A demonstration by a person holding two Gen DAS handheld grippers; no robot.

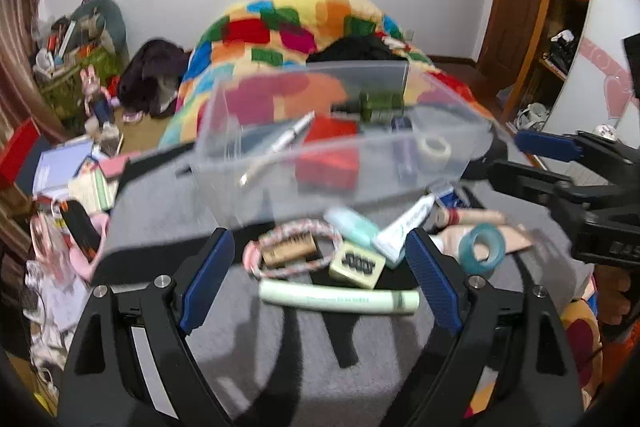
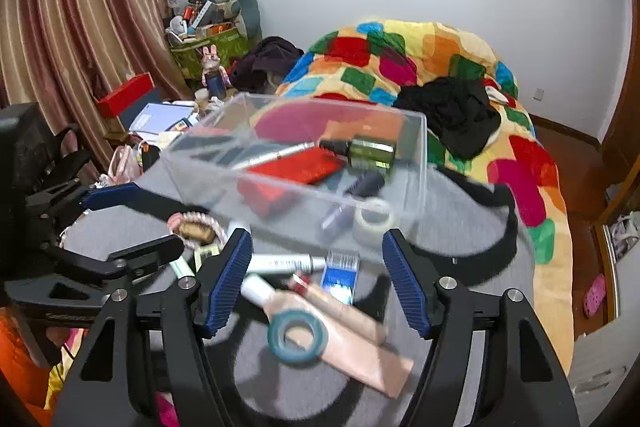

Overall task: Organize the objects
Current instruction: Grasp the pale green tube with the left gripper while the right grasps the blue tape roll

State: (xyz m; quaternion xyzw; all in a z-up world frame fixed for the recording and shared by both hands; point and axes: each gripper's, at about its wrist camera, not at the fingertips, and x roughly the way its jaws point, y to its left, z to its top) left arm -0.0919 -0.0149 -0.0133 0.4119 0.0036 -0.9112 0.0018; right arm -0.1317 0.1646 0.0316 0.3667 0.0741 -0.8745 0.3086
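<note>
Clear plastic box (image 1: 336, 163) is being seen resting on the grey cloth (image 1: 320, 347), with small items scattered just in front. Both the left gripper (image 1: 320, 279) and right gripper (image 2: 316, 279) are being held with jaws spread, nothing pinched.

Clear bin (image 1: 340, 163) sits centre frame on the cloth (image 1: 320, 339), holding pen (image 1: 288, 137), box (image 1: 330, 157) and tape roll (image 1: 434, 149) (lower right corner), with loose tubes (image 1: 340, 298) scattered in front.
</note>
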